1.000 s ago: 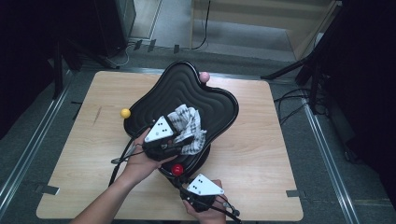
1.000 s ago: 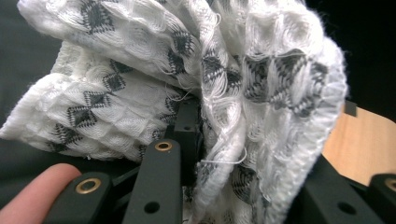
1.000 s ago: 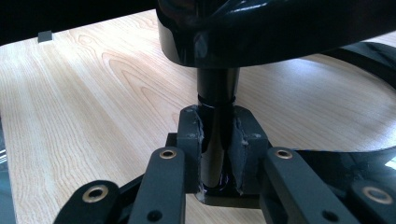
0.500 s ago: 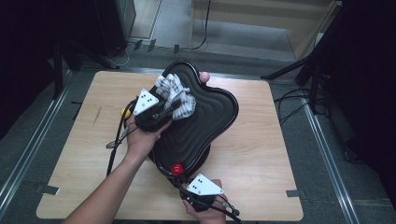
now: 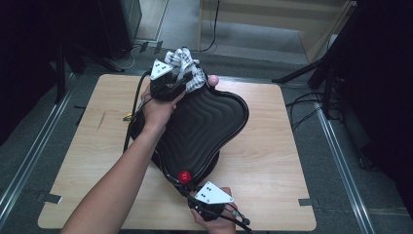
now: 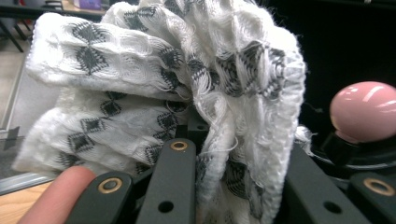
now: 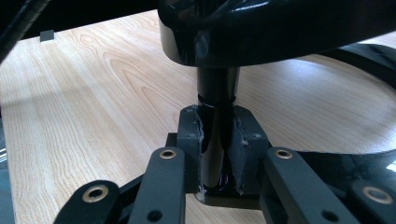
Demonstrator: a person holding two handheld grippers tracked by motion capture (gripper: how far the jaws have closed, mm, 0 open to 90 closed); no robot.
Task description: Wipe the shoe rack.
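Jaws of the right gripper clamp the black post under the tray's near end, likely steadying it on the bench. Beyond the tray's far edge, the left gripper pinches a patterned cloth, lifted clear beside the pink knob.

In the left gripper view, the tips of the left tongs are buried in the patterned cloth, whose top is cut off at 12 o'clock. The pink knob is cropped at 3 o'clock. In the high view, the right hand is cut off at 6 o'clock. The black post is covered above by the tray.
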